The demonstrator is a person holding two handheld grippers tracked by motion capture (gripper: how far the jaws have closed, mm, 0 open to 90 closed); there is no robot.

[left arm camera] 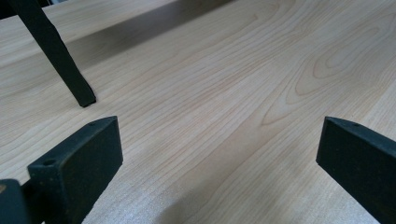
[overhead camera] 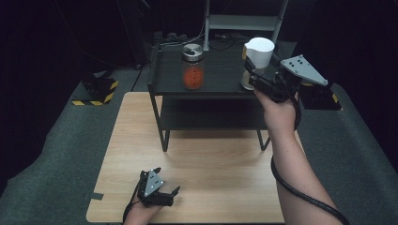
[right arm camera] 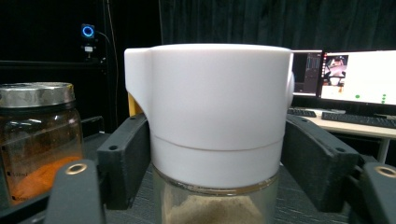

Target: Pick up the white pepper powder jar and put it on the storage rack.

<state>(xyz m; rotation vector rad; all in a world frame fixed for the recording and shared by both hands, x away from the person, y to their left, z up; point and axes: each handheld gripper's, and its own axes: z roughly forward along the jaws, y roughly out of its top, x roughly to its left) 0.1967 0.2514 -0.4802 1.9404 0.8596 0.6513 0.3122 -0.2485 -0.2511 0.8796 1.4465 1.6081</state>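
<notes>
Now, from the high view, your right gripper (overhead camera: 253,75) is up at the top shelf of the black rack (overhead camera: 220,89), with its jaws either side of the white-capped jar (overhead camera: 257,58) at the shelf's right end. The jar with the metal lid (overhead camera: 193,66) and orange contents stands well to the left of those jaws, apart from them. Your left gripper (overhead camera: 162,187) rests low on the wooden table (overhead camera: 211,164), near its front edge, jaws spread and nothing between them.

In the left gripper view the two jaws stand wide apart over bare wood; one rack leg (left arm camera: 58,56) meets the table ahead of the left jaw.

In the right gripper view the white cap (right arm camera: 210,112) sits squarely between the jaws, which press on its lower band on both sides with no gap showing, so I judge them clamped on the jar just above the glass, where sandy powder (right arm camera: 215,212) shows. The other jar stands beside the left jaw, close.

The step in hand looks like gripping this jar to take it off the shelf. Next you need a straight lift, kept upright, clear of the neighbouring jar and the shelf edge
</notes>
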